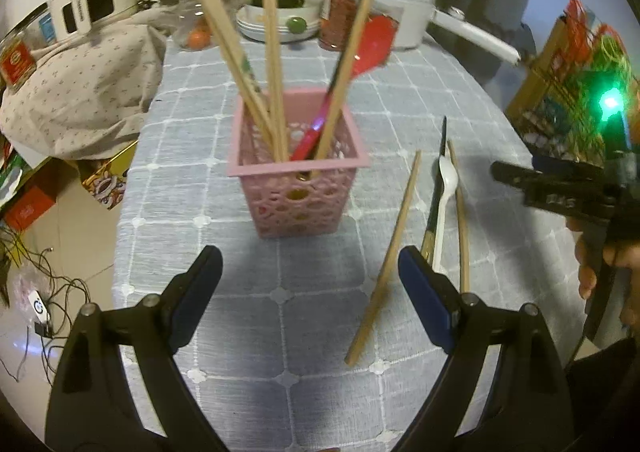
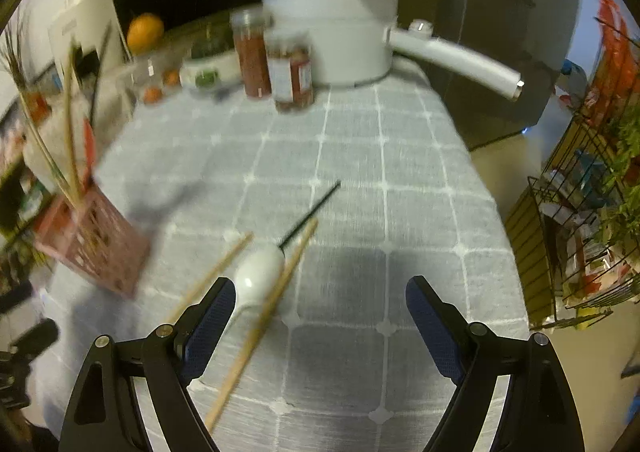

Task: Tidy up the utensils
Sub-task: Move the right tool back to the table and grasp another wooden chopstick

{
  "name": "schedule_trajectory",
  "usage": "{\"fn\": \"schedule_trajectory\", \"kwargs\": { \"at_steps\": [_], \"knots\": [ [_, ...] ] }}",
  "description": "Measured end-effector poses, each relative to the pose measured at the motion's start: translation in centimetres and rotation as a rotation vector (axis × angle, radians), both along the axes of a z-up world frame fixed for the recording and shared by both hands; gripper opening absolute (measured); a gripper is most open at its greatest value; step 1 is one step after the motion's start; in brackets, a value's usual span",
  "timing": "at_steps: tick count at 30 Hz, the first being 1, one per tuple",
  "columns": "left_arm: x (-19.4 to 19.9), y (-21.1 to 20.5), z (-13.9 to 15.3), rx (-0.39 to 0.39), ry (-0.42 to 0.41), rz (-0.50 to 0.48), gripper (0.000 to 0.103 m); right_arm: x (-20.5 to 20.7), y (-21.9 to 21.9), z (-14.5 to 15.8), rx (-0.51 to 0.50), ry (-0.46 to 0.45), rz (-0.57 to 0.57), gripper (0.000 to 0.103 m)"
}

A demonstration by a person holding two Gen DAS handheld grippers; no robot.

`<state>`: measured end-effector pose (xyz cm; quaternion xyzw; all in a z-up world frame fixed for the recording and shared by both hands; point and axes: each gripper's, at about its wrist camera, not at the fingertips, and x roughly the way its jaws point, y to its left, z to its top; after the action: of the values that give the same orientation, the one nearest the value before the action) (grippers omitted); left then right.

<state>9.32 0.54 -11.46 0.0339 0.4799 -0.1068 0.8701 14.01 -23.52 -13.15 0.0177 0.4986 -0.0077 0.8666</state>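
Note:
A pink lattice basket (image 1: pixel 298 188) stands on the grey checked tablecloth and holds several wooden chopsticks and a red spatula (image 1: pixel 370 42). To its right lie loose wooden chopsticks (image 1: pixel 386 264), a white plastic spoon (image 1: pixel 446 182) and a dark-tipped stick (image 1: pixel 442 136). My left gripper (image 1: pixel 310 268) hangs open in front of the basket with nothing between its fingers. My right gripper (image 2: pixel 320 302) is open above bare cloth; the white spoon (image 2: pixel 260 270), a chopstick (image 2: pixel 262 326) and a dark stick (image 2: pixel 312 212) lie by its left finger. The basket (image 2: pixel 94 248) is blurred at the left.
At the table's far end stand a white pot with a long handle (image 2: pixel 340 32), two jars (image 2: pixel 290 72), bowls with green fruit (image 1: pixel 280 18) and oranges. A patterned cloth (image 1: pixel 80 92) covers things at the left. A wire rack (image 2: pixel 584 212) stands off the table's right edge.

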Motion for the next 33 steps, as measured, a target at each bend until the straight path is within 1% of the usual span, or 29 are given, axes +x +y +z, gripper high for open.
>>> {"fn": "schedule_trajectory", "kwargs": {
  "at_steps": [2, 4, 12, 14, 16, 17, 19, 21, 24, 29, 30, 32, 33],
  "knots": [
    [-0.1, -0.3, -0.1, 0.013, 0.003, -0.007, 0.089, 0.5, 0.3, -1.2, -0.026, 0.063, 0.011, 0.088],
    [-0.1, -0.6, -0.3, 0.022, 0.013, -0.017, 0.089, 0.9, 0.4, -2.1, -0.028, 0.106, 0.013, 0.088],
    [-0.2, -1.7, -0.7, 0.045, 0.033, -0.058, 0.089, 3.3, -1.1, -3.2, 0.048, 0.146, -0.059, 0.087],
    [-0.2, -1.8, -0.7, 0.047, 0.037, -0.065, 0.089, 4.0, -1.6, -3.7, 0.086, 0.16, -0.086, 0.082],
    [-0.1, -1.9, -0.7, 0.045, 0.04, -0.069, 0.089, 4.4, -1.9, -3.9, 0.128, 0.169, -0.099, 0.069],
    [-0.1, -1.9, -0.7, 0.044, 0.041, -0.07, 0.089, 4.6, -2.0, -4.0, 0.148, 0.174, -0.104, 0.066],
    [-0.1, -1.9, -0.7, 0.042, 0.044, -0.072, 0.089, 4.9, -2.1, -4.2, 0.175, 0.179, -0.111, 0.056],
    [-0.2, -1.9, -0.8, 0.041, 0.046, -0.074, 0.089, 5.2, -2.0, -4.4, 0.181, 0.181, -0.113, 0.053],
    [-0.1, -1.8, -0.8, 0.041, 0.049, -0.073, 0.089, 5.4, -1.8, -4.9, 0.173, 0.187, -0.117, 0.049],
    [-0.2, -1.9, -0.9, 0.043, 0.053, -0.09, 0.089, 5.9, -1.3, -5.0, 0.147, 0.168, -0.112, 0.048],
    [-0.2, -2.1, -0.9, 0.046, 0.053, -0.099, 0.088, 5.9, -1.1, -5.1, 0.133, 0.165, -0.106, 0.048],
    [-0.4, -2.5, -0.9, 0.059, 0.053, -0.124, 0.082, 6.2, -0.3, -5.2, 0.079, 0.157, -0.076, 0.047],
    [-0.5, -2.8, -1.0, 0.07, 0.052, -0.138, 0.081, 6.1, 0.2, -5.3, 0.042, 0.156, -0.056, 0.045]
  ]
}}
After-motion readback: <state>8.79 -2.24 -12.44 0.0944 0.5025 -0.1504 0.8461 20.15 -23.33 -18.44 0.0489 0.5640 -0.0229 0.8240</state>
